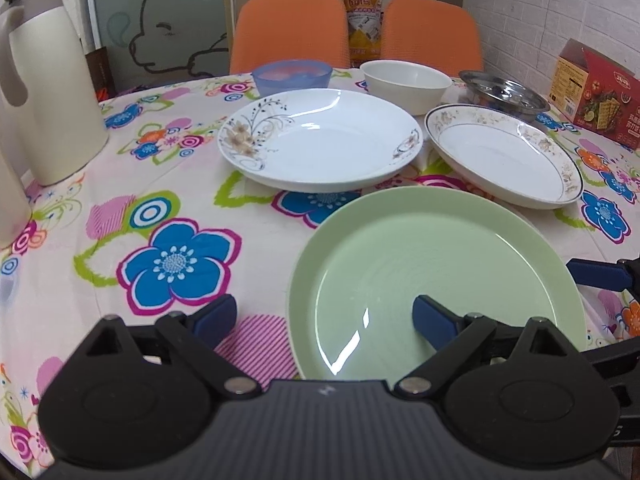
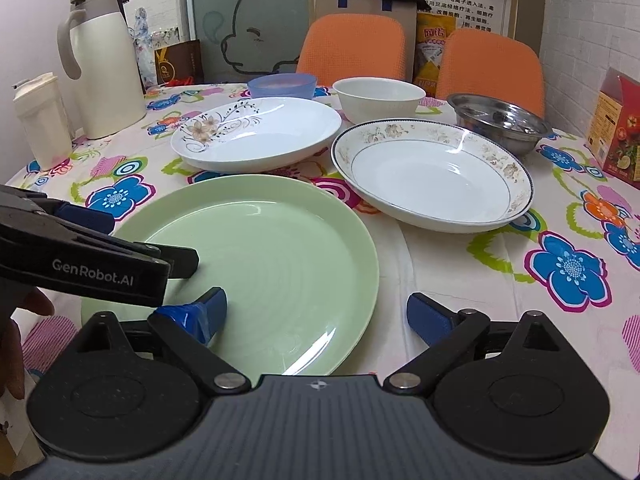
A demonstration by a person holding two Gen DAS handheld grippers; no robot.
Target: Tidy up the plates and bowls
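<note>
Risk here: green plate (image 2: 256,248) lying flat at near table edge, both grippers (image 1: 324,316) (image 2: 316,316) spread wide, straddling opposite rims, gripping nothing. Glossy glaze, so could slip, clipping 2 white plates (image 2: 256,132) just behind.

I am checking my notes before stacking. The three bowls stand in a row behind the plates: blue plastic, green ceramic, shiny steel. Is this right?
Not quite. The middle bowl is a white ceramic bowl, not green, as the right wrist view shows. The blue plastic bowl and shiny steel bowl are as noted.
</note>
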